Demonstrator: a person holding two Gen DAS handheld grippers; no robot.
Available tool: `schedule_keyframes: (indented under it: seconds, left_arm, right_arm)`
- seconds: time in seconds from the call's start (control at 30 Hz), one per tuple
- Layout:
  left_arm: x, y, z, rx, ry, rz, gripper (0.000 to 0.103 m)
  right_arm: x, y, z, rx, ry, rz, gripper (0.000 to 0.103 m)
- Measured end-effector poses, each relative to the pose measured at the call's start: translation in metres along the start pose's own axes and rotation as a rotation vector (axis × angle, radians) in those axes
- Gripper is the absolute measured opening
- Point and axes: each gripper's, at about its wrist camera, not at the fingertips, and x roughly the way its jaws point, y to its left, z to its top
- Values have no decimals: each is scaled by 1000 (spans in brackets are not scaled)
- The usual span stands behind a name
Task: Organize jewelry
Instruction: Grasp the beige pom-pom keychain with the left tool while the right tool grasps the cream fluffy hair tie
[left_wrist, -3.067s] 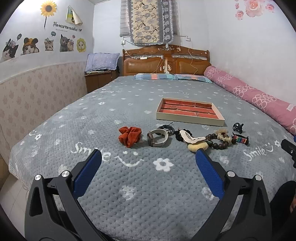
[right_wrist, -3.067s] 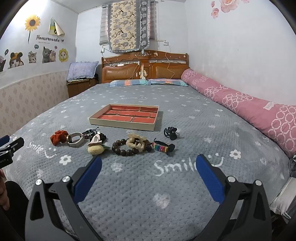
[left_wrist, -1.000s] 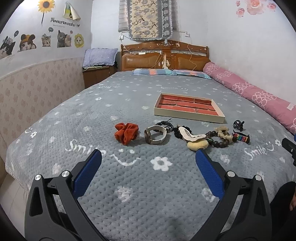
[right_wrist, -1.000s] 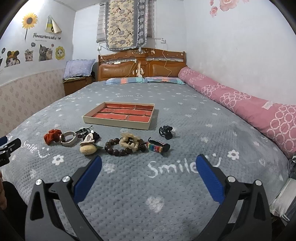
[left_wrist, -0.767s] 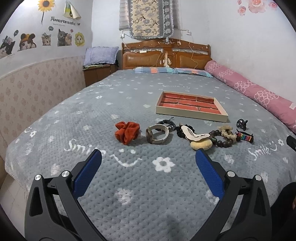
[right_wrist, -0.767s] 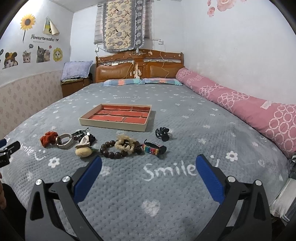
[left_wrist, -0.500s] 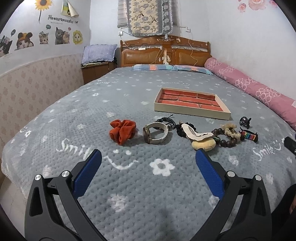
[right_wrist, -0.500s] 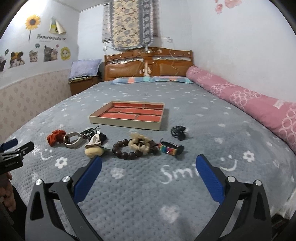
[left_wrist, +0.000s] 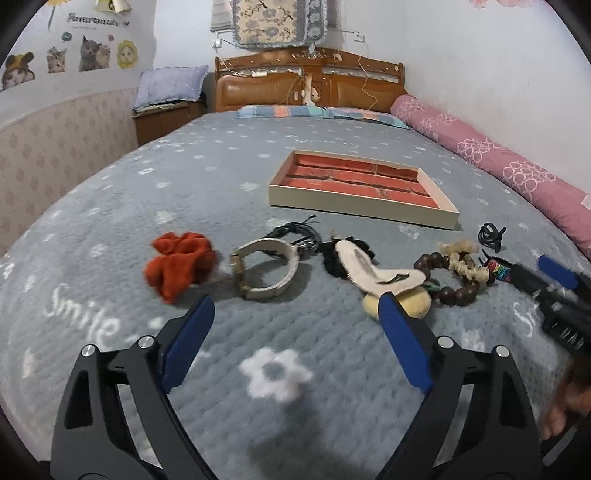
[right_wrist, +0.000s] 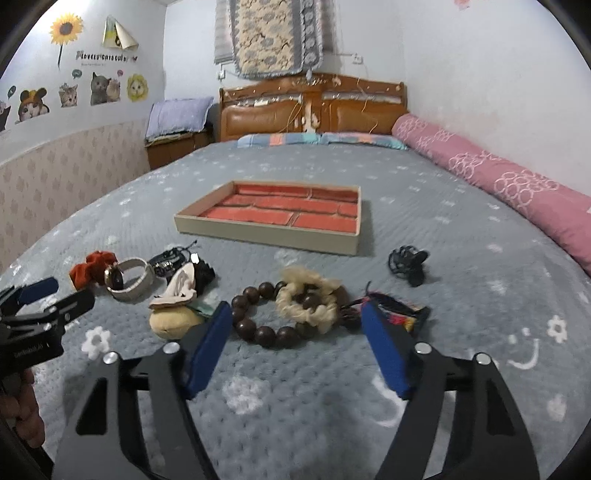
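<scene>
A beige tray with red compartments (left_wrist: 360, 206) (right_wrist: 273, 233) lies on the grey bedspread. In front of it lie an orange scrunchie (left_wrist: 177, 264) (right_wrist: 92, 271), a white band watch (left_wrist: 267, 273) (right_wrist: 129, 282), black cords (left_wrist: 295, 236), a cream clip with a yellow pompom (left_wrist: 391, 284) (right_wrist: 173, 314), a brown bead bracelet (right_wrist: 258, 317), a cream scrunchie (right_wrist: 306, 299), a rainbow band (right_wrist: 391, 310) and a black claw clip (right_wrist: 406, 262). My left gripper (left_wrist: 295, 325) is open, just short of the watch. My right gripper (right_wrist: 295, 332) is open, close around the bead bracelet.
A pink bolster (right_wrist: 498, 184) runs along the right wall. The wooden headboard (left_wrist: 310, 85) and pillows are at the far end. A nightstand (left_wrist: 166, 118) stands far left. Grey bedspread (left_wrist: 258, 424) stretches in front of the items.
Both grippers have moved forward and down toward the row of items, which now look much larger. Each gripper now shows at the edge of the other's view.
</scene>
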Motion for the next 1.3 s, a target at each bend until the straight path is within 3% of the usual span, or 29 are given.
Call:
schedule_keyframes:
  seconds: [0.13,0.3,0.6,0.7,0.77,0.9,0.97,1.3]
  left_arm:
    - [15,-13,7,-3,11,-50,87]
    - [21,-33,3,29,25,-110,87]
    - [51,-45,5,-2,88,-145,69]
    - [65,-49,6,0,118,-175,53]
    - [70,-56,6,18,117,-213,29]
    - [74,-60,11,17,103,-228,25]
    - [76,-56,14,1,97,-233,22]
    - [52,-41,27,6,24,-235,8]
  right_arm:
    - [22,6,-3,-27,37,4,60]
    - [35,0,-4,-22,63,10,59]
    - [52,-4,-5,-24,113,39,50]
    - [59,-3,-4,-27,135,50,42]
    - [64,-2,-4,-32,154,61,34]
    - [75,-2,-5,-32,193,70,20]
    - [76,-2,-4,-30,191,79,5]
    - [46,0,13,-42,87,114,1]
